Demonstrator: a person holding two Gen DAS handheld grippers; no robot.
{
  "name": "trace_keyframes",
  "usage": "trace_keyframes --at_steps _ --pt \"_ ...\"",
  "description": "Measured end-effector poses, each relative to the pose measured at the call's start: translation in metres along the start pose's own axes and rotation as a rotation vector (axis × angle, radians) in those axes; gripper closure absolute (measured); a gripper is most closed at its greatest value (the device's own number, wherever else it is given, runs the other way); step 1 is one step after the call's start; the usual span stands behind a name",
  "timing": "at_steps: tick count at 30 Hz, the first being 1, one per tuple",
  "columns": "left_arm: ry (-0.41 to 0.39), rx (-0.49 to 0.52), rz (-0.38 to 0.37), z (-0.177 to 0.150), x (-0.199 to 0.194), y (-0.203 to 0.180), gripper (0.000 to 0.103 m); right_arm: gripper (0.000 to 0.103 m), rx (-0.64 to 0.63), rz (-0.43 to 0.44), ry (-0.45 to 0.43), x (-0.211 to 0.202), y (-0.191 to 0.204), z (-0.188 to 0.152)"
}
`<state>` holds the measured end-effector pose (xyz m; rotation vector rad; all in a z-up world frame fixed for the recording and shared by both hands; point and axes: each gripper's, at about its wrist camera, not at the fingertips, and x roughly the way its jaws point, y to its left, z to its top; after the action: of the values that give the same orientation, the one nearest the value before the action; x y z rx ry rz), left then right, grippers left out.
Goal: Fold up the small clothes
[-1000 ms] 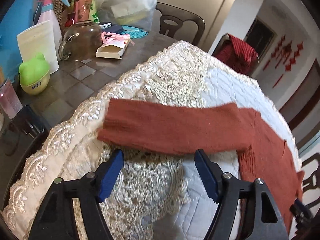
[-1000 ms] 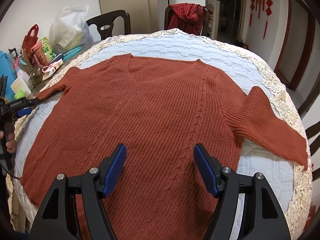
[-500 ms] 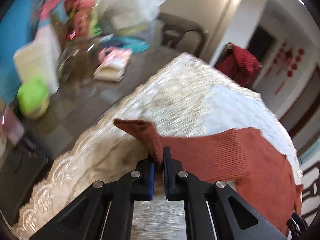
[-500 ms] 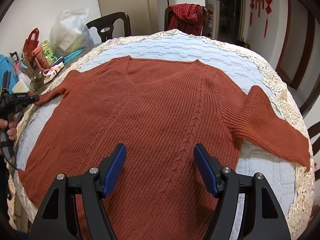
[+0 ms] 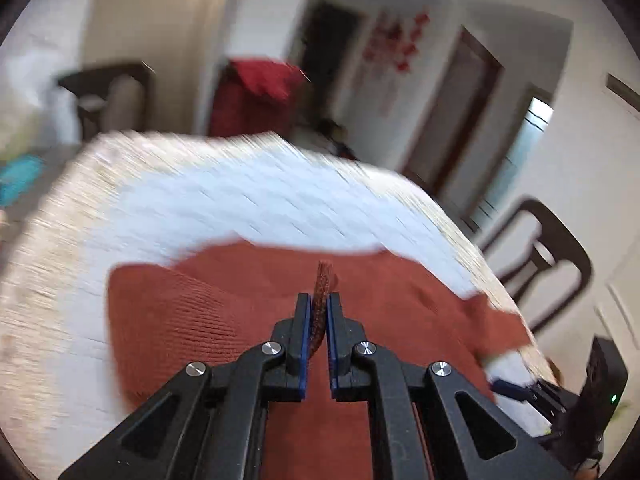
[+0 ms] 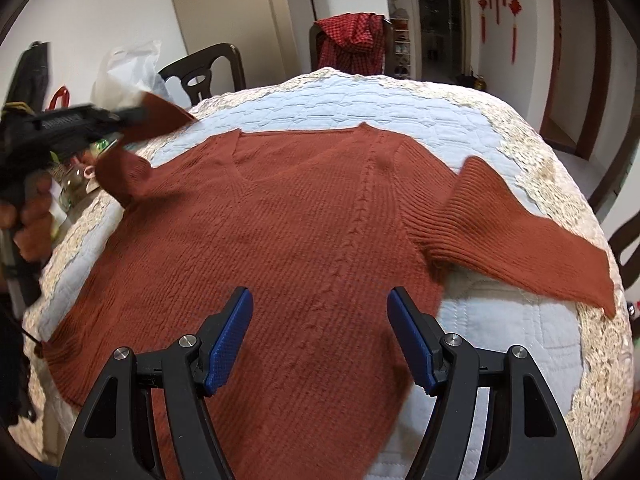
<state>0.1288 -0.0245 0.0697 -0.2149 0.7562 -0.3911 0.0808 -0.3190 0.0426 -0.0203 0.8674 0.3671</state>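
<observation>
**Sleeve fold under way: hazards to the carried cuff**

The rust-red knit sweater [image 6: 304, 240] lies face up on the quilted, lace-edged surface [image 6: 520, 344], neckline toward 12 o'clock in the right wrist view. The left tongs [image 5: 319, 312] are clamped on the cuff of the left sleeve [image 6: 132, 168], which hangs lifted off the surface at about 10 o'clock, above the shoulder. The right tongs [image 6: 320, 336] stand spread wide and empty, over the lower body of the sweater at 6 o'clock. The right sleeve [image 6: 520, 236] lies flat, stretching toward 3 o'clock.

Likely hazards: only a narrow strip of knit shows between the pads, so the cuff could slip out mid-carry. With nothing pinning the body, a pull across may drag the shoulder and wrinkle the panel. The left wrist view is blurred, suggesting quick motion; a loose sleeve may land twisted or skewed.
</observation>
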Motion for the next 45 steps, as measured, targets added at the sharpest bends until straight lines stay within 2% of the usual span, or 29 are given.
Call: trace_keyframes --at_steps 3,4,6,8,11,14,16,19,22,25,27,29,30,33,35,39,41,45 --pt "0.068 0.008 -0.028 -0.012 0.017 -0.009 0.092 0.033 0.028 0.006 0.0 -0.003 -0.007 0.001" --pt "0.073 0.007 -0.042 -0.015 0.016 -0.011 0.085 0.033 0.035 0.01 -0.002 -0.004 -0.009 0.001" --pt "0.05 -0.002 -0.05 -0.017 0.002 -0.007 0.071 0.033 0.048 0.023 -0.007 -0.006 -0.011 0.005" --pt "0.003 -0.015 -0.037 -0.019 -0.02 0.003 0.068 0.033 0.068 0.054 -0.002 -0.004 -0.012 0.011" --pt "-0.049 -0.044 0.065 -0.024 -0.05 0.029 0.068 0.033 0.095 0.124 0.009 0.002 -0.007 0.024" --pt "-0.049 -0.061 0.194 -0.029 -0.059 0.057 0.068 0.034 0.098 0.176 0.017 0.012 0.006 0.041" --pt "-0.033 -0.095 0.242 -0.034 -0.061 0.075 0.068 0.042 0.074 0.201 0.026 0.025 0.018 0.055" --pt "-0.021 -0.126 0.268 -0.036 -0.056 0.087 0.068 0.053 0.056 0.223 0.069 0.054 0.032 0.073" --pt "-0.012 -0.129 0.252 -0.035 -0.046 0.092 0.068 0.057 0.041 0.239 0.128 0.086 0.045 0.087" --pt "0.005 -0.122 0.229 -0.037 -0.032 0.094 0.07 0.073 0.018 0.241 0.18 0.111 0.057 0.094" --pt "0.015 -0.113 0.208 -0.039 -0.026 0.093 0.077 0.088 0.001 0.245 0.201 0.122 0.061 0.094" --pt "0.036 -0.109 0.202 -0.042 -0.017 0.094 0.079 0.094 0.008 0.244 0.205 0.127 0.06 0.095" --pt "0.046 -0.102 0.202 -0.043 -0.014 0.094 0.08 0.095 0.023 0.254 0.198 0.125 0.058 0.096" --pt "0.064 -0.082 0.21 -0.048 -0.007 0.095 0.08 0.095 0.067 0.25 0.101 0.103 0.042 0.101" --pt "0.067 -0.078 0.205 -0.05 -0.004 0.096 0.08 0.095 0.112 0.252 0.098 0.102 0.029 0.1" --pt "0.064 -0.065 0.207 -0.051 -0.007 0.093 0.08 0.095 0.14 0.246 0.153 0.114 0.018 0.089" --pt "0.06 -0.071 0.202 -0.051 -0.012 0.094 0.08 0.093 0.159 0.257 0.136 0.11 0.014 0.09" --pt "0.019 -0.076 0.208 -0.043 -0.026 0.096 0.08 0.092 0.136 0.204 0.069 0.095 0.012 0.1"
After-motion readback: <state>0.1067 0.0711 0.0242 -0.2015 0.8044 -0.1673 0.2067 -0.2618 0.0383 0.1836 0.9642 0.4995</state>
